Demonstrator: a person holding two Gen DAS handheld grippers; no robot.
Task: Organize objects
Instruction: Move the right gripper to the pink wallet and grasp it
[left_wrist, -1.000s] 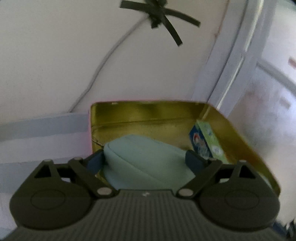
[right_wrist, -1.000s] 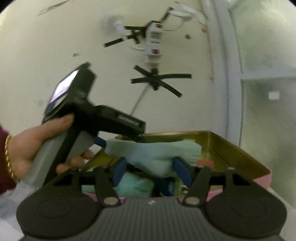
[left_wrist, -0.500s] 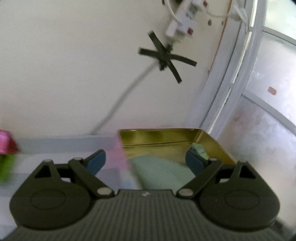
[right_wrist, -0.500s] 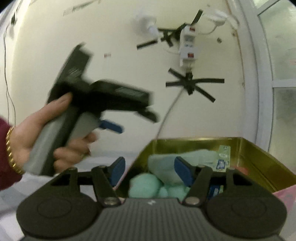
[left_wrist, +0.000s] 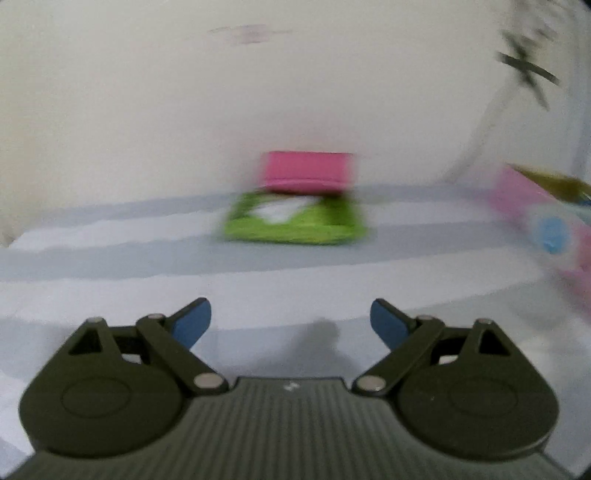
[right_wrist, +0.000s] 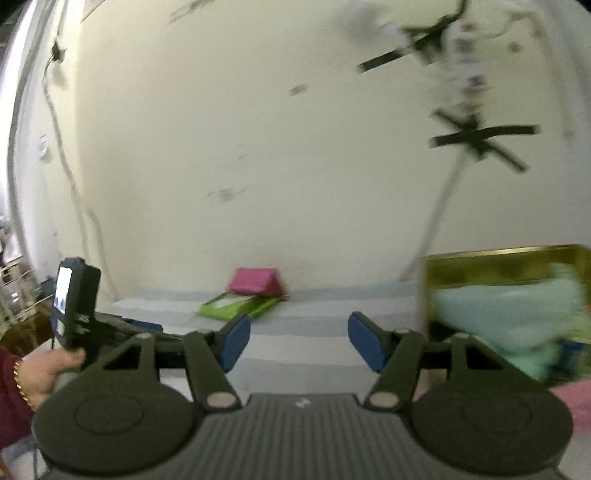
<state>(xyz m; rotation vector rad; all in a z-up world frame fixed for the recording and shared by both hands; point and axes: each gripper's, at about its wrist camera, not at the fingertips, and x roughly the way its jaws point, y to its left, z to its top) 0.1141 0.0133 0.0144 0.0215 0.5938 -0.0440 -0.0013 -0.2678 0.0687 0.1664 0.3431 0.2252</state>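
I am holding my left gripper (left_wrist: 291, 320) wide open, with nothing between its blue pads (left_wrist: 192, 322). It is hanging over the striped cloth (left_wrist: 110, 266). Straight ahead, a green packet (left_wrist: 295, 221) is lying flat near the wall, its long side running left to right. A pink box (left_wrist: 306, 171) is sitting just behind it, touching the wall. Both are blurry.

I am holding my right gripper (right_wrist: 299, 338) wide open too, and it is gripping nothing. To its right, the gold tin (right_wrist: 498, 264) is standing open with a pale green cloth (right_wrist: 506, 314) inside. My left hand (right_wrist: 44, 373) is showing at the left edge.
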